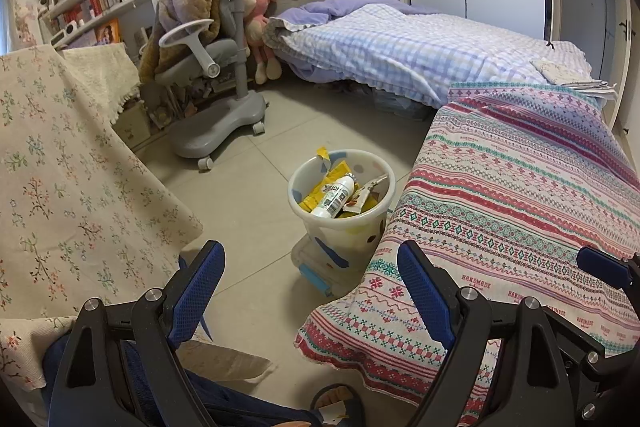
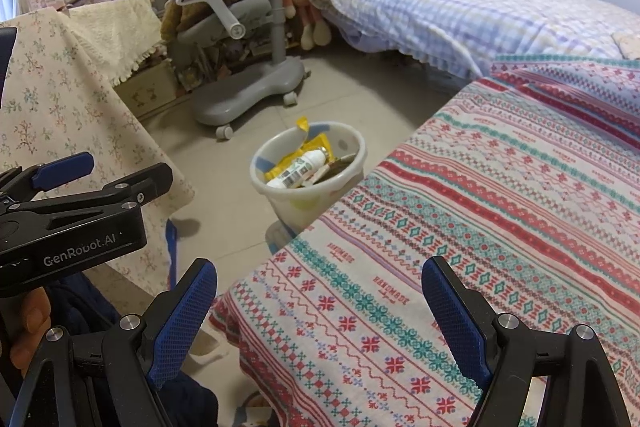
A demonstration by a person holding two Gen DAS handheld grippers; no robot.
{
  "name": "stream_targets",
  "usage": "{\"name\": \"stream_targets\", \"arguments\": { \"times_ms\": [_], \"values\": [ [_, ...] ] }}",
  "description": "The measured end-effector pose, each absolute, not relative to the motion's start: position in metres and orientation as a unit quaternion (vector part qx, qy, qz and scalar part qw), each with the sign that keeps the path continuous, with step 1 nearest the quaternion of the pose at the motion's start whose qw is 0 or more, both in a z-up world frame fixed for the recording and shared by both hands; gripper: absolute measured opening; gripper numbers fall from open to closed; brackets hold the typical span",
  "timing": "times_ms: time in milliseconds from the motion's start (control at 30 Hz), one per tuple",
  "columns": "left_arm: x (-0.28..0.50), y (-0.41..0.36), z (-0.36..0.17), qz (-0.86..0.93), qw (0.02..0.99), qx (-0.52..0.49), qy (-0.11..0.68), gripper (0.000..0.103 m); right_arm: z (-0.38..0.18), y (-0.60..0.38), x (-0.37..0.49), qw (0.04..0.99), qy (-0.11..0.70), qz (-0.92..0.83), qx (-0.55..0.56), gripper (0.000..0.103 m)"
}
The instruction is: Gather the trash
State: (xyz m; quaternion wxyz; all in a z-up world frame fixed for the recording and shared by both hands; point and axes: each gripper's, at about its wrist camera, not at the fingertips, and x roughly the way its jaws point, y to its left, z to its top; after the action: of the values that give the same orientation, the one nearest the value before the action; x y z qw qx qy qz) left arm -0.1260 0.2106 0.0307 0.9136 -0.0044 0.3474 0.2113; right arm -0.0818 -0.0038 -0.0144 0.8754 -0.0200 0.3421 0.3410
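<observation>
We hold the left gripper and right gripper wide apart, nothing between the jaws. Trash sits in the white bin on the floor, just beside the patterned tablecloth's edge: a white bottle, light, probably slick, best pinched mid-body, and crinkly yellow wrappers. Open floor left of the bin gives room.

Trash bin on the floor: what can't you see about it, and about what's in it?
- Bin base, right wrist view: hidden behind the patterned cloth.
- Trash under the white bottle and yellow wrappers, both views: buried, so I cannot tell how deep it goes.
- Bottle label: too small to read.
- Blue-trimmed thing beside the bin, left wrist view: partly covered by cloth, unidentifiable.
</observation>
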Motion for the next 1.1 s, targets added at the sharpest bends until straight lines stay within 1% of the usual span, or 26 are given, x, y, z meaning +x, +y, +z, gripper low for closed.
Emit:
{"name": "stream_targets", "arguments": {
  "times_ms": [1100],
  "values": [
    [-0.1272,0.2101,0.0276,0.203,0.915,0.0,0.348,0.09,-0.0132,-0.0026,-0.0811,0.874,0.342,0.344,-0.022,0.088]
  ]
}}
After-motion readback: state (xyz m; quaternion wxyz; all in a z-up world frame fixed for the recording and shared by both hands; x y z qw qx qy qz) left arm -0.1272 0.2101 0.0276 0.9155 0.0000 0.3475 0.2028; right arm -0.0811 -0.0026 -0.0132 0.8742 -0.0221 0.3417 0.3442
